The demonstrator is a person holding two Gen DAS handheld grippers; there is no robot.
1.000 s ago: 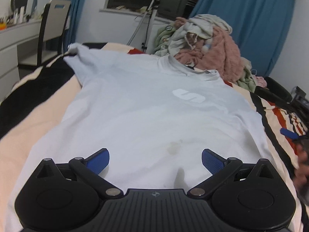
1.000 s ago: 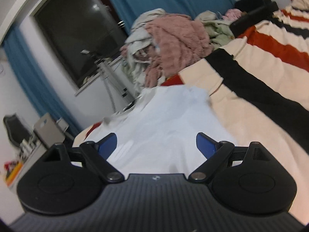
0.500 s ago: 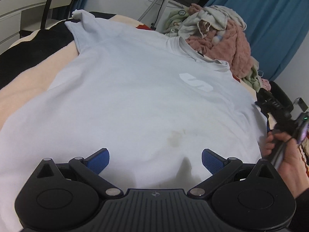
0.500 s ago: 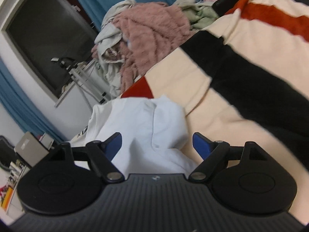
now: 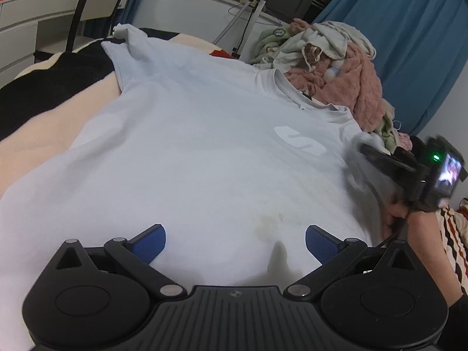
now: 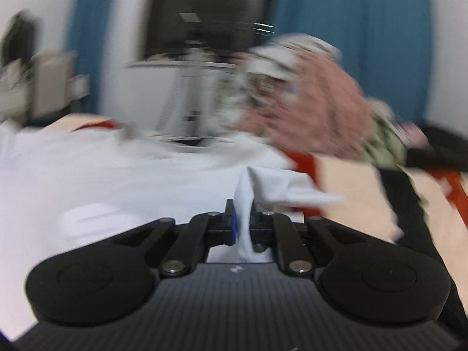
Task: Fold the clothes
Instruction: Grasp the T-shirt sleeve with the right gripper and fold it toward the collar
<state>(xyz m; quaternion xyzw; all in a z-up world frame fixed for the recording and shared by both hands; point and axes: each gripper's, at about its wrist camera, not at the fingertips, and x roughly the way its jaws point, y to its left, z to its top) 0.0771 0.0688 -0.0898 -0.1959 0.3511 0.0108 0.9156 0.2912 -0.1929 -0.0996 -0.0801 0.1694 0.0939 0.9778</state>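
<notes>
A pale blue-white T-shirt [image 5: 204, 152] with a white chest logo [image 5: 298, 140] lies face up on the striped bed. Low over its hem, my left gripper [image 5: 235, 242] stands open, and nothing is between its blue pads. The right gripper [image 6: 243, 225] is shut on a fold of the shirt's sleeve [image 6: 280, 184], the white cloth pinched upright between its pads. From the left wrist view the right gripper [image 5: 377, 161] and the hand holding it show at the shirt's right shoulder. The right wrist view is blurred by motion.
A heap of clothes [image 5: 336, 67] with a pink fleece sits past the collar. Behind it are a tripod [image 5: 254, 14], a dark window and blue curtains [image 5: 409, 29]. A chair [image 5: 87, 8] and a white desk stand far left. The striped blanket [image 5: 44, 111] shows around the shirt.
The right gripper has shut on the shirt's sleeve, rolled level and swung over the shirt. The left gripper has edged lower and closer, staying open.
</notes>
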